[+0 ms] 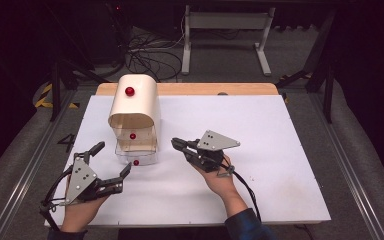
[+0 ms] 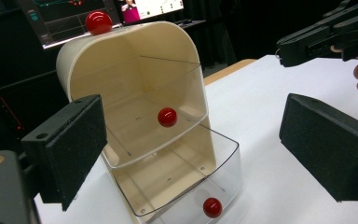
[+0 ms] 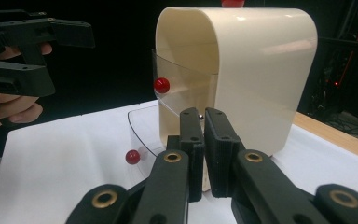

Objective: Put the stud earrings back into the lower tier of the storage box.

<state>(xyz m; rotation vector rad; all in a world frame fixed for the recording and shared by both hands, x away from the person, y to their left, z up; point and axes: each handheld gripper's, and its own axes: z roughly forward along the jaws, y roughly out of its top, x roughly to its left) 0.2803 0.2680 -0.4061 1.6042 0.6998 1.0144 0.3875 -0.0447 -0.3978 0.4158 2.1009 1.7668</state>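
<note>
A cream cabinet with a rounded top stands at the table's left, with a red knob on top. Its two clear drawers are pulled out, the lower drawer further than the upper drawer, and each has a red knob on its front. My left gripper is open just in front of the lower drawer, its pads standing wide apart with nothing between them. Just right of the drawers, my right gripper is shut on nothing and points at the cabinet, short of touching it.
The white table sheet stretches bare to the right of the cabinet. A wooden edge runs along the back. Beyond the table are cables and a metal stand on the floor.
</note>
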